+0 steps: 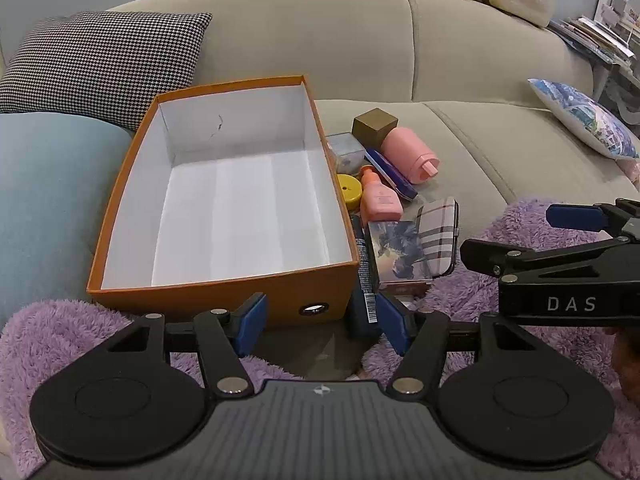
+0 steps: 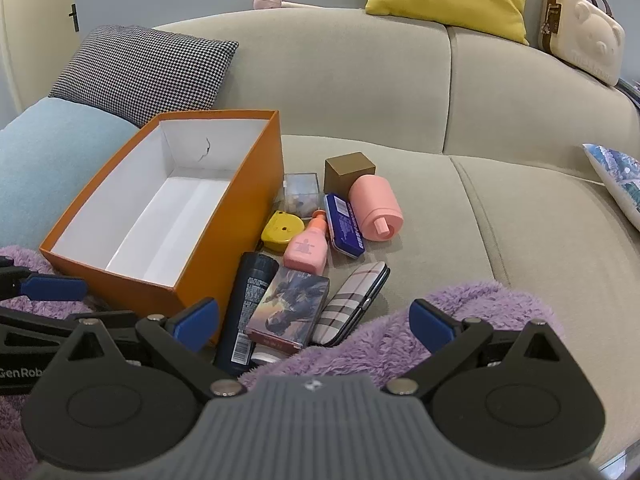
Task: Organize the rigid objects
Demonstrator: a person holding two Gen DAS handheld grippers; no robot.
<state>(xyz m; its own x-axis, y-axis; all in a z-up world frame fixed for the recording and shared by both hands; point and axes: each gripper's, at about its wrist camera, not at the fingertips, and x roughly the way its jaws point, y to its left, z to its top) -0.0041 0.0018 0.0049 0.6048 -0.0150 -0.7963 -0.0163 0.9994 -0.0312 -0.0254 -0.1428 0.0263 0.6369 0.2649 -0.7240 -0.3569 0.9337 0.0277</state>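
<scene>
Right wrist: orange box (image 2: 224,216), white inside, lidless

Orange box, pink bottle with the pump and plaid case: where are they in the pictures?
Orange box (image 1: 188,294): left wrist view, on its near outer wall.
Pink bottle (image 2: 306,250): right wrist view, on its body.
Plaid case (image 2: 352,300): right wrist view, on its checked cover.

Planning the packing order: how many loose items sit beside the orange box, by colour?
Pink: 2, jar, small bottle
Blue: 1, tin
Yellow: 1, tape measure
Brown: 1, cube
Clear: 1, cube
Dark: 1, tube
Plaid: 1, case
Picture-printed: 1, box
Total: 9
</scene>
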